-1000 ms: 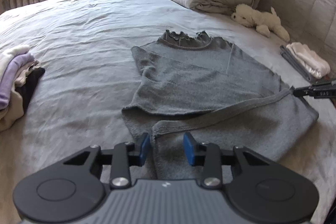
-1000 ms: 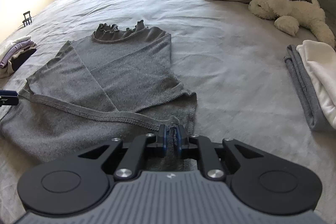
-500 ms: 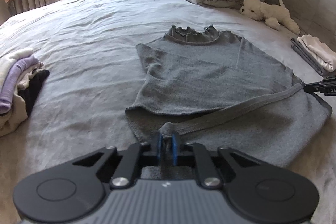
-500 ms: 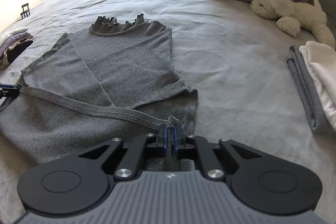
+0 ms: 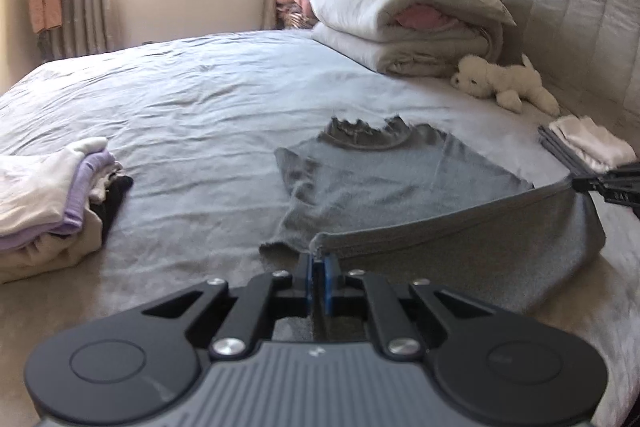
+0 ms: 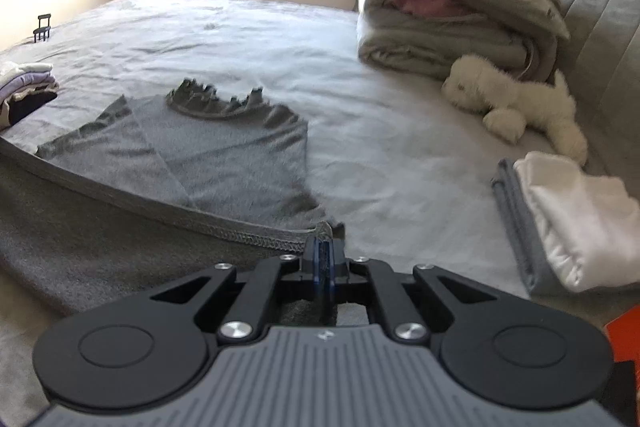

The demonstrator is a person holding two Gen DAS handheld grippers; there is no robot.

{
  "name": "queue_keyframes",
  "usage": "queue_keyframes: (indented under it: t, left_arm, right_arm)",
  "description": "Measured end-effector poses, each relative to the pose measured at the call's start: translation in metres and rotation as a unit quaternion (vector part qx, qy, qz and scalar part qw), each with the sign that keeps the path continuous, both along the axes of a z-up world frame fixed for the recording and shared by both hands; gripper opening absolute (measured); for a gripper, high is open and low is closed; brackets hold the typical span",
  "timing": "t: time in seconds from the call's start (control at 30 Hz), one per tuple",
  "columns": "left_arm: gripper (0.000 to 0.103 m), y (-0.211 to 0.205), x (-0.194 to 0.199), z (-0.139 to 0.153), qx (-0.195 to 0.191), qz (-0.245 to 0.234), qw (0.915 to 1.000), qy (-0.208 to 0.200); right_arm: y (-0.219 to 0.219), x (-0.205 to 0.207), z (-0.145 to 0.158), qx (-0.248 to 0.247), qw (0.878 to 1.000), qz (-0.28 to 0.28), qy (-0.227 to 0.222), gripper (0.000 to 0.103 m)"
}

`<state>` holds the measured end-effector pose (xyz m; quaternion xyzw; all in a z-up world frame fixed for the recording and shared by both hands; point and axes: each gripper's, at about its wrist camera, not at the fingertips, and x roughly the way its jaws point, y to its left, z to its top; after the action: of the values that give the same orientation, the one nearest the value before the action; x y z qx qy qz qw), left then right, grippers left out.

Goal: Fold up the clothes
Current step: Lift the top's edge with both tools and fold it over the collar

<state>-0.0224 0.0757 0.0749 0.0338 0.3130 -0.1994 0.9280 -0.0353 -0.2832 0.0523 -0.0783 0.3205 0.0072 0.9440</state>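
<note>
The grey knit top with a frilled collar (image 5: pixel 384 183) lies flat on the pale blue-grey bedspread (image 5: pixel 192 99), collar end away from the cameras, sleeves already laid in over the body. Its hem is up off the bed – a taut stitched edge strung between the two claws.

Left gripper (image 5: pixel 319 275): blue pads pressed together w/ the hem's left corner pinched between them. Right gripper (image 6: pixel 321 269): same on the right corner, fabric poking up just past the tips. Both have just been closing, cloth between the pads in each.

Step in hand, as I read it: carry the hem towards the collar for a bottom-to-top fold. To do it well:
- Keep both corners level and equally far from the collar, so the fold line runs square across the body.
- Hold light tension along the hem – enough to stop sag, not enough to drag the collar end off its spot.
- Lift only till the lower half clears, then arc forward; too high and the tucked sleeves may flop out.
- Land the hem just short of the frill, then let go of both together.

Nearby re the top: stack of folded clothes, white and lilac on top (image 5: pixel 52 199), well to its left; small folded grey-and-white pile (image 6: pixel 560 223) to its right; white plush dog (image 6: pixel 516 103) and rolled grey duvet (image 6: pixel 448 19) beyond the collar, rightwards. None in the fold's path.
</note>
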Motion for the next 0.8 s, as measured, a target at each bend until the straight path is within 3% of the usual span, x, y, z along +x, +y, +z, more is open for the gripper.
queue_keyframes:
  t: [0.23, 0.43, 0.57, 0.8]
  left_arm:
    - [0.006, -0.003, 0.017, 0.002, -0.014, 0.044, 0.9989, -0.010]
    - [0.005, -0.017, 0.056, 0.000, 0.013, 0.069, 0.9974, -0.014]
    - [0.005, -0.031, 0.092, 0.000, 0.037, 0.083, 0.9957, -0.018]
    - [0.005, -0.044, 0.155, -0.003, 0.045, 0.122, 0.9913, -0.020]
  right_arm:
    - [0.014, 0.014, 0.003, -0.037, 0.999, -0.020, -0.034, 0.005]
    - [0.027, 0.045, 0.000, -0.068, 0.996, -0.033, -0.049, 0.005]
    - [0.026, 0.081, -0.006, -0.069, 0.996, -0.047, -0.040, 0.005]
    - [0.020, 0.151, -0.027, -0.076, 0.995, -0.067, -0.023, 0.004]
